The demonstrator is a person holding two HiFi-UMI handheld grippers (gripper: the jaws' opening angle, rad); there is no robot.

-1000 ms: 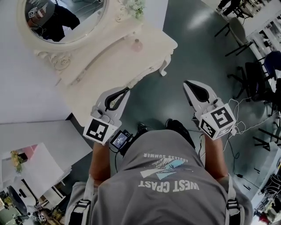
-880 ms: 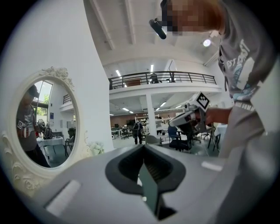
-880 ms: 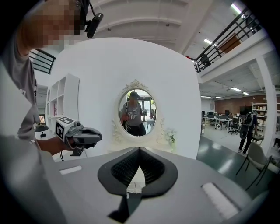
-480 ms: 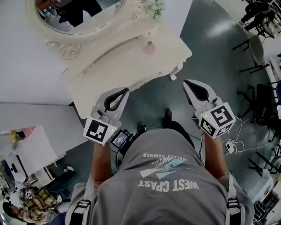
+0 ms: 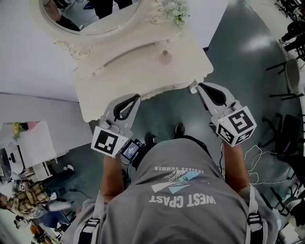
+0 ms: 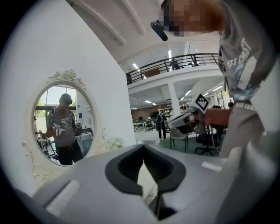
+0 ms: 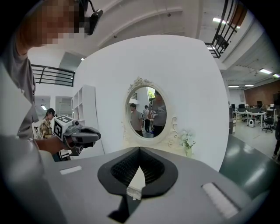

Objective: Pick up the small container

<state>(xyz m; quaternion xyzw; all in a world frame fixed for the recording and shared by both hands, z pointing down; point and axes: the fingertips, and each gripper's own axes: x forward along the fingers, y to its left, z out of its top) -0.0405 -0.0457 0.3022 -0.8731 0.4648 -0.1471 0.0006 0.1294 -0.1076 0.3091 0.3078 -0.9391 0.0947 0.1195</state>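
Small container (image 5: 166,57) is sitting upper centre on the pale tabletop (image 5: 133,76), well apart from left tongs (image 5: 137,97) and right tongs (image 5: 199,86) — both are showing closed, empty — I am judging it light, rigid, perhaps fragile and slippery, so gripping across its lower body is looking safest.

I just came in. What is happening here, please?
A person stands at a white dressing table with an oval mirror, holding one tool in each hand. The left tool and the right tool are both shut and empty, near the table's front edge. The small container, pinkish, sits untouched on the tabletop, not far from some flowers. Nothing has been picked up yet.
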